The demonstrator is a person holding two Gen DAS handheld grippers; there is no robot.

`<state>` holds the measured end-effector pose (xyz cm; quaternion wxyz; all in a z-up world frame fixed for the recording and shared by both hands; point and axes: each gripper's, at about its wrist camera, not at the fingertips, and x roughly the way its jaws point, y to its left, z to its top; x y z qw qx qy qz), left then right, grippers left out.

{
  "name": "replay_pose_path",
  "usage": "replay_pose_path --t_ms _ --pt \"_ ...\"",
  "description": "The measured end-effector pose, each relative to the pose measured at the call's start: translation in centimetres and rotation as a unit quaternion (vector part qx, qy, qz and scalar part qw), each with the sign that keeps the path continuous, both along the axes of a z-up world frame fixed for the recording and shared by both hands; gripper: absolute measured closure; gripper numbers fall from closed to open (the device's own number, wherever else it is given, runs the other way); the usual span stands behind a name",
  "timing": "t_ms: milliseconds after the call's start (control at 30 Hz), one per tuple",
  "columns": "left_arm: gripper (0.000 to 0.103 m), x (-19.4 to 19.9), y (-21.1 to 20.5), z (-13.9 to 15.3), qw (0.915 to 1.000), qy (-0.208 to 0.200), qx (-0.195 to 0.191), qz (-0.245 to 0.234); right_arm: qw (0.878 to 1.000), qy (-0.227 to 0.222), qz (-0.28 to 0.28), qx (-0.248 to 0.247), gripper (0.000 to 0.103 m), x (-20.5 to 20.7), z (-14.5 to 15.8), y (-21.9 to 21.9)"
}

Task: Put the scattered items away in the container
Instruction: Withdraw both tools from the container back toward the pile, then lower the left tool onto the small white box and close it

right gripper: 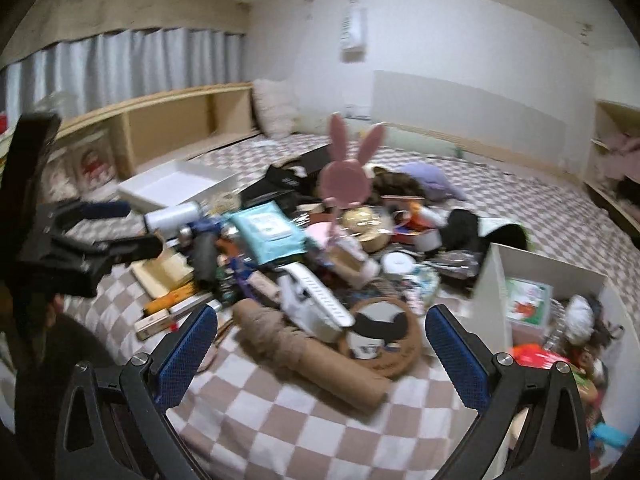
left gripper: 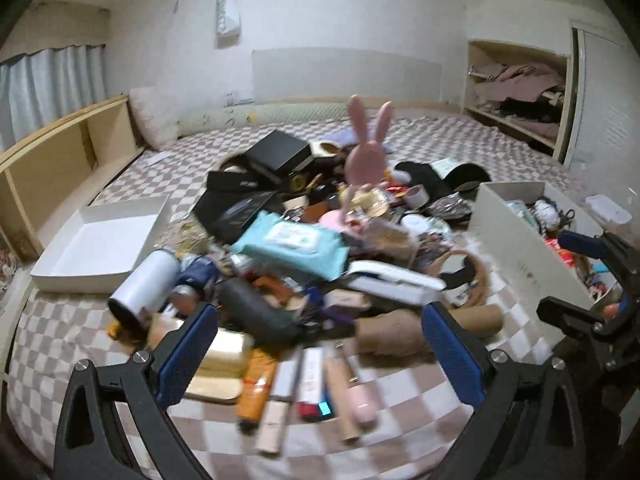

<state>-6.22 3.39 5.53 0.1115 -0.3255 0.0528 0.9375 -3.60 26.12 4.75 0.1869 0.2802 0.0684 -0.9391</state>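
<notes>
1. Clutter (left gripper: 312, 248) lies heaped mid-bed on the checked blanket (left gripper: 400, 392).
2. One brown paper roll (right gripper: 320, 356) lies with its long axis running 10 to 4 o'clock.
3. One white container (right gripper: 552, 280) sits at 3 o'clock; one tray (left gripper: 100, 240) at 9.
4. Left gripper (left gripper: 320, 344) and right gripper (right gripper: 320, 344): fingers spread, holding nothing.

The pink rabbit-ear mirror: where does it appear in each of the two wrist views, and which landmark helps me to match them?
Left wrist view: the pink rabbit-ear mirror stands upright, a little right of centre, in the upper half, behind the pile.
Right wrist view: it stands near the centre, above the pile.
Shared landmark: the teal wet-wipes pack lies to the lower left of the mirror in both views.
</notes>
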Motion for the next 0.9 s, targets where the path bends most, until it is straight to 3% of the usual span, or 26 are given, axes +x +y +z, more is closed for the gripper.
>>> replay_pose_path --t_ms 200,400,500,633,700,900 --pt "0.001 -0.2 -3.0 -0.9 0.9994 -0.001 -0.028 -0.022 0.999 -0.029 0.023 0.037 0.000 -1.3 -1.9 -3.5" --pt "0.003 -0.9 -5.3 -2.7 0.9956 -0.065 0.015 -0.065 0.994 -0.068 0.064 0.054 0.000 -2.4 -4.3 -6.7" --pt "0.020 -1.0 -5.3 -3.9 0.9903 -0.097 0.022 -0.097 0.992 -0.084 0.076 0.053 0.000 -2.8 -5.5 -8.1" --pt "0.025 -0.6 -4.7 -5.5 0.9827 -0.127 0.003 -0.135 0.990 -0.111 0.084 0.039 0.000 -3.5 -7.3 -9.2" --pt "0.035 -0.6 -4.5 -6.4 0.9781 -0.147 -0.004 -0.147 0.989 -0.123 0.084 0.024 0.001 -3.6 -8.2 -9.4" --pt "0.053 -1.3 -3.6 -8.6 0.9617 -0.201 -0.064 -0.175 0.984 -0.155 0.084 -0.014 0.001 -3.9 -10.4 -8.9"
